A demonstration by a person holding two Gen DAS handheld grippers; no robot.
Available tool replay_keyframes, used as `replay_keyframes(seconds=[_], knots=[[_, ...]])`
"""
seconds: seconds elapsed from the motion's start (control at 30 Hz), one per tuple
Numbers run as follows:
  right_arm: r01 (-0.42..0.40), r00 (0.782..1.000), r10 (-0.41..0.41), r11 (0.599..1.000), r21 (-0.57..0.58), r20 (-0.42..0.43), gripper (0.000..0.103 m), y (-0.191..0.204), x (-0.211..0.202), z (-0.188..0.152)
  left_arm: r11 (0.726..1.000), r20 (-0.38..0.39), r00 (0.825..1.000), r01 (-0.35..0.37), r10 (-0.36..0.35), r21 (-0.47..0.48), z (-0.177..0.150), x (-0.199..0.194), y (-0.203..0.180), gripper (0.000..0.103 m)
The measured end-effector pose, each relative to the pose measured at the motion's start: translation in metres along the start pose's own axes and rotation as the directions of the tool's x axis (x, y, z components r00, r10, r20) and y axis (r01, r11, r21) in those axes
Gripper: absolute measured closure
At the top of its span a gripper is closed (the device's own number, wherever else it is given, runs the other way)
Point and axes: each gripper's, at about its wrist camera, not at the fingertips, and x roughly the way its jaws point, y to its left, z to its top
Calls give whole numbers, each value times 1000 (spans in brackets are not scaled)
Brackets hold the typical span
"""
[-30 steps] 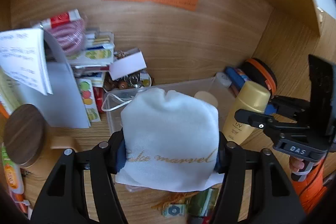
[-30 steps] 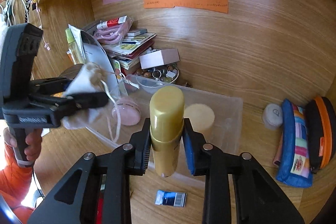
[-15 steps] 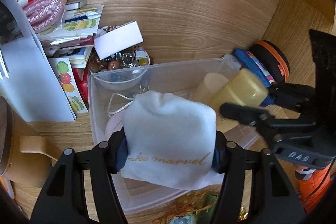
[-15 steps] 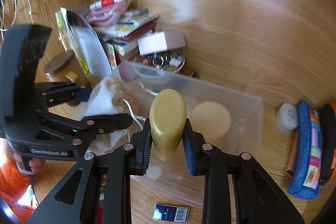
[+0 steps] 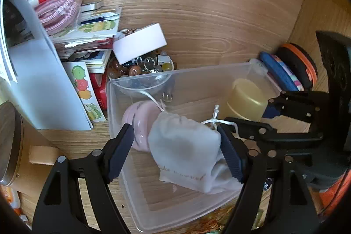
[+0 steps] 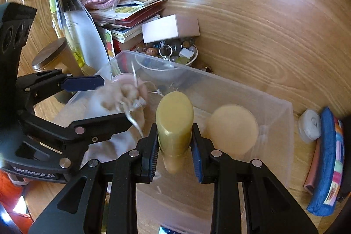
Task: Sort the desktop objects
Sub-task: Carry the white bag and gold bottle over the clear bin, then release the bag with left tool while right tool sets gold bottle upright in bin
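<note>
A clear plastic bin (image 5: pixel 140 207) stands on the wooden desk. My left gripper (image 5: pixel 175 146) is open over the bin; the white drawstring pouch (image 5: pixel 188 152) lies in the bin, touching only the right finger. A pink round item (image 5: pixel 140 115) lies behind the pouch. My right gripper (image 6: pixel 174 146) is shut on a gold bottle (image 6: pixel 174 122) held upright over the bin (image 6: pixel 285 146). The pouch (image 6: pixel 114 102) looks blurred in the right wrist view. A beige round jar (image 6: pixel 232 128) stands in the bin.
A bowl of beads and rings (image 5: pixel 140 67) with a white box (image 5: pixel 140 43) on it sits behind the bin. Books and papers (image 5: pixel 87 36) are stacked at left. A wooden-lidded jar (image 6: pixel 52 54) stands left. Blue and orange pouches (image 6: pixel 326 159) lie right.
My left gripper moved over the bin and opened, dropping the white pouch into it. My right gripper carried the gold bottle over the bin, still shut on it.
</note>
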Motion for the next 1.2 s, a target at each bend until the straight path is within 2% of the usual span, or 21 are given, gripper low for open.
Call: replay_keyframes(seconds=[0.23,0.4,0.47,0.53,0.6,0.73,0.87,0.97,1.1,1.2], knots=[[40,999,-41,998,-56,-11,79,12,12,4,997,-1,998,62,-62,-43,2,-6,9,26],[58,998,-60,997,-56,-31,79,14,22,2,993,35,996,87,-84,-75,5,-17,14,21],[66,997,-67,997,-47,-32,78,12,20,1,993,47,996,82,-78,-89,6,-19,18,16],[69,997,-70,997,-32,-30,76,8,17,-1,991,48,996,86,-81,-99,6,-19,22,16],[70,997,-70,997,-13,-21,68,4,11,-3,991,49,995,90,-85,-104,5,-21,24,16],[65,998,-65,998,8,-3,65,1,-4,-9,992,46,995,87,-84,-86,4,-21,21,15],[108,994,-108,994,-6,28,49,7,-24,-15,997,42,997,68,-65,-49,4,-20,12,15],[128,990,-127,992,-16,59,47,14,-45,-22,998,44,998,56,-55,-24,3,-24,4,15],[154,983,-153,988,-12,99,29,19,-70,-32,999,62,997,36,-36,5,2,-37,-5,13],[173,977,-170,985,-15,126,27,21,-87,-40,1000,89,996,12,-14,25,-2,-52,-12,10]])
